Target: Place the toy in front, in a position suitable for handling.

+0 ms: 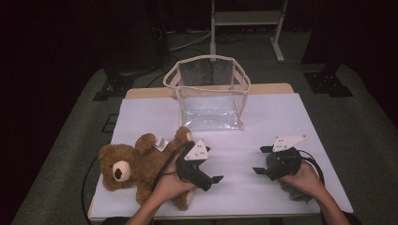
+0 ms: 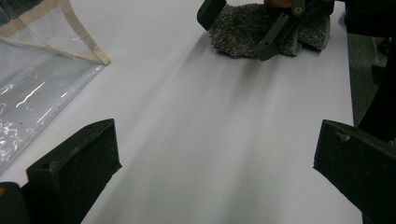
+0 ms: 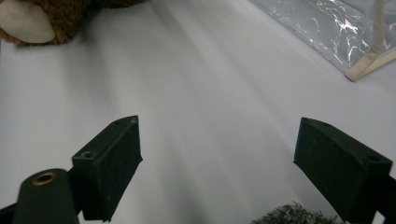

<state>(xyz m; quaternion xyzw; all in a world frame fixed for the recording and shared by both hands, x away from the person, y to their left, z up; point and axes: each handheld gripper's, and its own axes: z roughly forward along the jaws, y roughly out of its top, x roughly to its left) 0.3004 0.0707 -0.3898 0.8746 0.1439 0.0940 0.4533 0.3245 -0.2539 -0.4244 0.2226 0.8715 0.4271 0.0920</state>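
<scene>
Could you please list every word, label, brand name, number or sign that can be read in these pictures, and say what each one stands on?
None can be read.
The small pale tag on the teddy bear is too small and blurred to show any print.
The clear bag, the white table cover, the grey fuzzy cloth and both grippers' grey plates carry no visible lettering.

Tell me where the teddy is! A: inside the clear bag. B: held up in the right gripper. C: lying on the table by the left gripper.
C: the teddy lies on the table beside the left gripper, outside the clear bag.
</scene>
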